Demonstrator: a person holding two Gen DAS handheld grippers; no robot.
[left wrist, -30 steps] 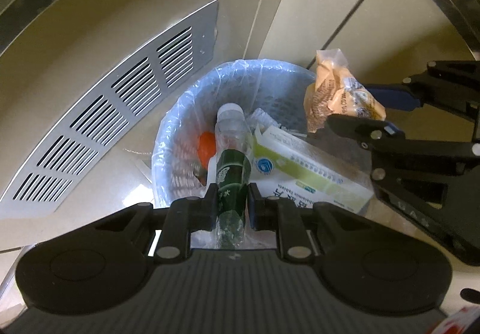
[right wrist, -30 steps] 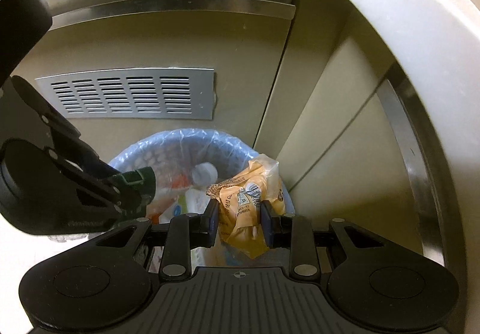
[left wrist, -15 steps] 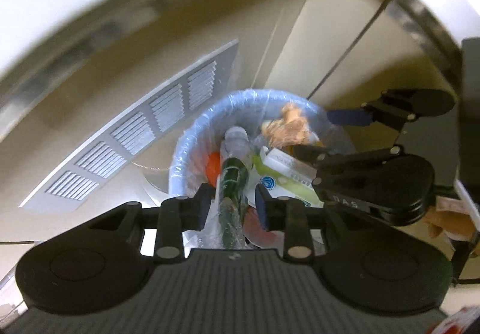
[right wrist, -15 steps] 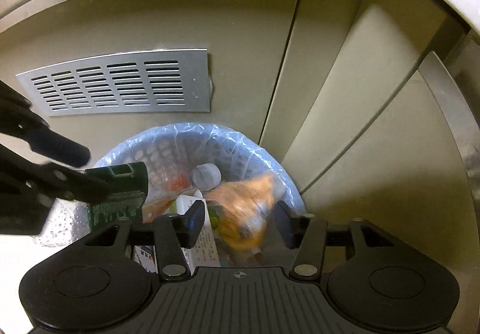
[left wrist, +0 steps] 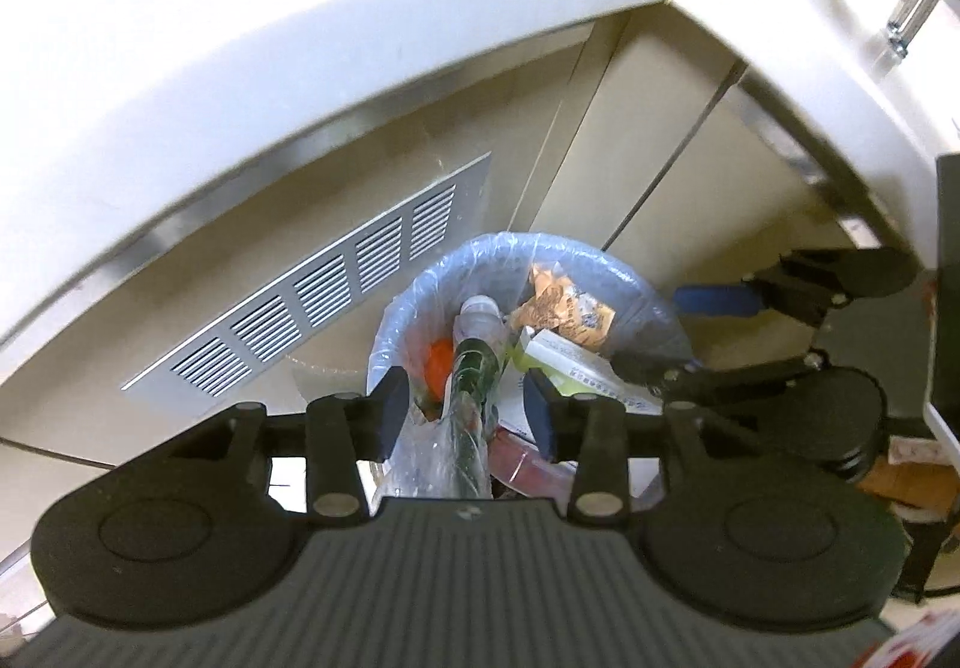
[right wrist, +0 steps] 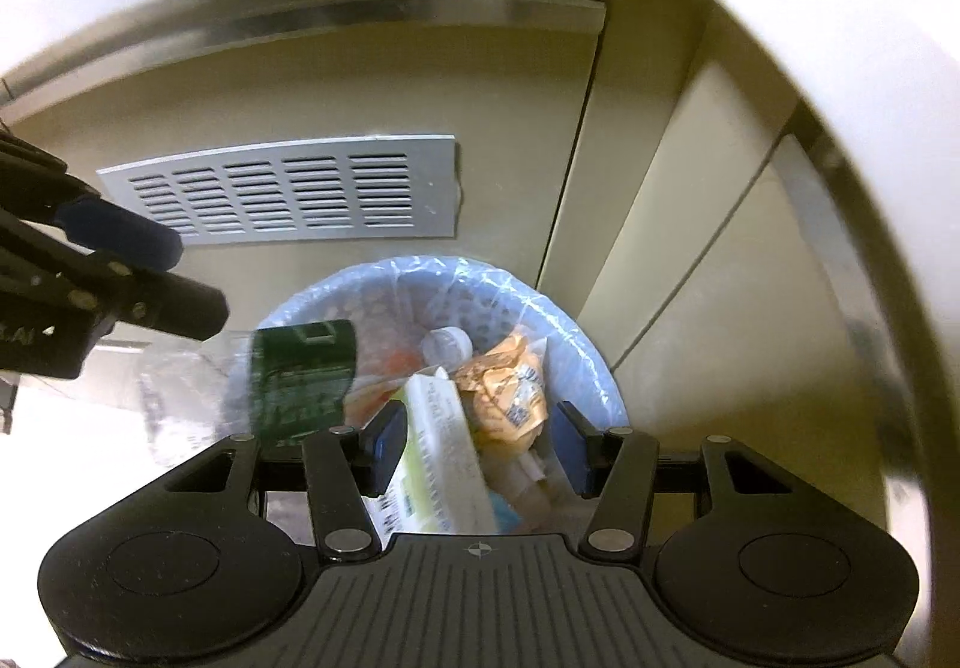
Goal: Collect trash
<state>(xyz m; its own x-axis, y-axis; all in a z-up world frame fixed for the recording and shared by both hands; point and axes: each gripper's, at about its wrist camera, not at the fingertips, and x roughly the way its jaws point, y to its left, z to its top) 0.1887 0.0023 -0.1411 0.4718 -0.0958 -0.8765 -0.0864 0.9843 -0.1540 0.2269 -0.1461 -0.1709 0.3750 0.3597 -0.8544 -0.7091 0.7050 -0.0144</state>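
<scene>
Left gripper (left wrist: 467,415) spread wide, pads clear of the clear plastic bottle (left wrist: 471,404) on both sides, gripping nothing. Bottle: transparent crinkled body, dark green label with white print, white cap end (left wrist: 478,308) pointing away toward the far rim; blurred in the right wrist view (right wrist: 282,386), hanging partly over the near-left edge of the waste bin (right wrist: 576,344). Cannot tell whether resting on the rim or in free fall. Right gripper (right wrist: 477,443) also fully apart, nothing between its pads, poised above the bin opening. Crumpled orange snack wrapper (right wrist: 507,389) lying inside bin on top of the pile, printed white/blue patch visible, creased and folded. Next to it a white-and-green carton box (right wrist: 441,452), tilted, barcode side up, leaning toward near rim. Orange round item (left wrist: 441,359) deeper down beside the bottle, mostly hidden. Bin itself: round lattice basket lined with a translucent bluish bag (left wrist: 630,278) folded over the rim, standing on the floor in a cabinet corner. Metal vent grille (right wrist: 288,194) on the beige cabinet panel behind, white countertop edge (left wrist: 240,86) overhead.
</scene>
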